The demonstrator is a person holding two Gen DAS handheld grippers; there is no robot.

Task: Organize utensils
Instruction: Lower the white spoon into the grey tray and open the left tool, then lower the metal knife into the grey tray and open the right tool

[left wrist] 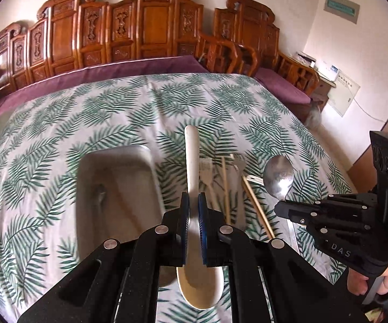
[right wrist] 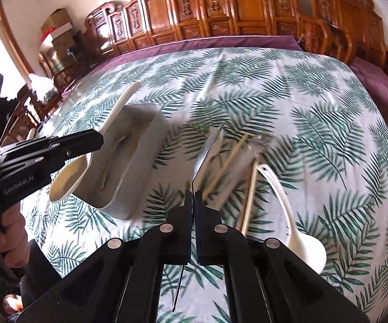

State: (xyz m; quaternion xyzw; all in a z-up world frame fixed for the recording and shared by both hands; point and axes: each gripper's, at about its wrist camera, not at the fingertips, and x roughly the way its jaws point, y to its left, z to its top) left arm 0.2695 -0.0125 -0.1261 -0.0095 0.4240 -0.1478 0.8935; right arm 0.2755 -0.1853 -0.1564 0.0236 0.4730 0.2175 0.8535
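Closest to me, the left hand-held gripper [left wrist: 194,210] is clenched on the neck of a white ceramic spoon [left wrist: 192,167], bowl hanging toward the person, handle pointing away across the counter [left wrist: 45,134]. Just beside it, the right hand-held gripper [right wrist: 194,207] is pinched tight on a metal spoon [left wrist: 278,176], gripped by its thin handle with the bowl lifted clear. Both are held in the air. Beyond and below the left one sits the grey metal tray [left wrist: 86,188] — long axis running away from the person, lying left of the white spoon, so the left hand is the nearer of the two. A little farther right, forks [left wrist: 207,172], chopsticks [left wrist: 255,202] and a second white spoon [right wrist: 296,228] lie loose on the leaf-print cloth, with carved wooden benches [left wrist: 140,27] behind.
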